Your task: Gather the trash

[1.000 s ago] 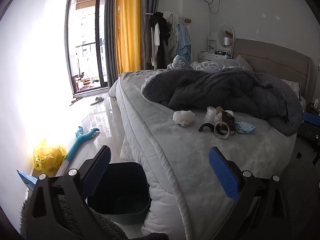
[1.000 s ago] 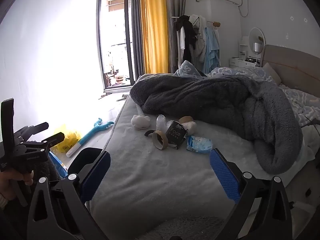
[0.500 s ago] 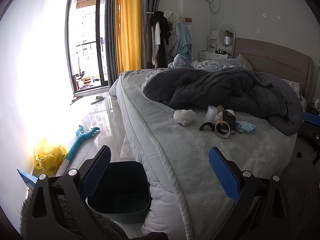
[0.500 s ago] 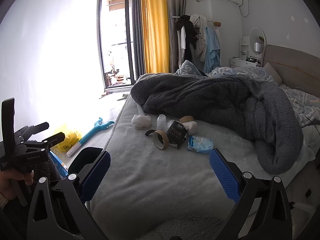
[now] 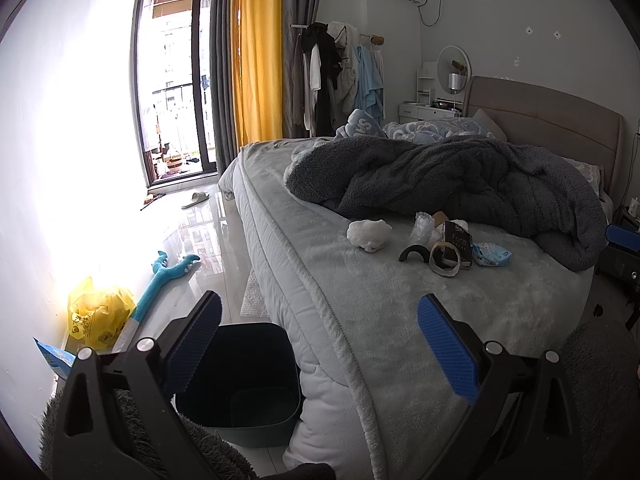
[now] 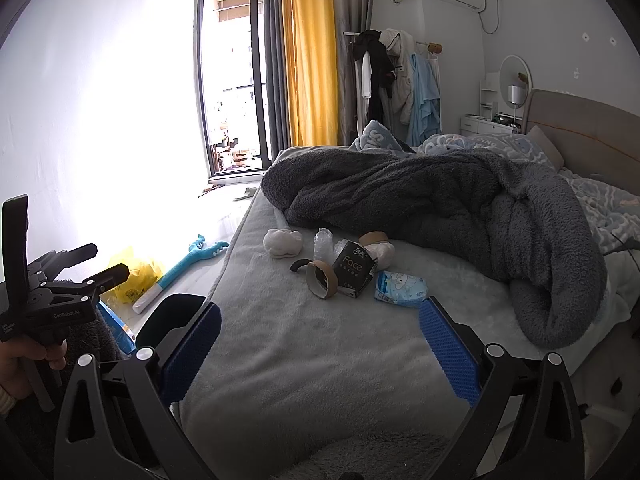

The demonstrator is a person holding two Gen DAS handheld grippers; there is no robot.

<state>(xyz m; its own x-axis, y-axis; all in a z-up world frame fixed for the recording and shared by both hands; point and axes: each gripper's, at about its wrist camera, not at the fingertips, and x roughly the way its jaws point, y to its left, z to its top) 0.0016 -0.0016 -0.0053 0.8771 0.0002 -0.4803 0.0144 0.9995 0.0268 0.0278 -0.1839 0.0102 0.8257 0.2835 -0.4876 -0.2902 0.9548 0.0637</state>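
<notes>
Both cameras are creeping slightly closer to the bed than a second ago, and the trash pile is sitting a touch larger in each view; nothing on the cover is shifting. This is looking like the approach step, with no piece yet picked up.

Going left to right, the dark plastic bin is standing on the glossy floor, tucked against the mattress side and apparently empty. The left gripper is hovering above it with its blue ribbed pads spread wide, holding nothing. On the plush grey bed cover the trash is lying in a loose cluster, near the rumpled fleece blanket: a soft white crumpled wad, a crinkly clear wrapper, a black curved scrap, a rigid cardboard tape roll leaning against a black carton, and a flat blue printed packet. The right gripper is also hanging with its fingers apart and empty, just short of the packet.

The next move probably calls for reaching forward and pinching one piece; the roll offers a firm rim, while the wad and wrapper will likely squash.
</notes>
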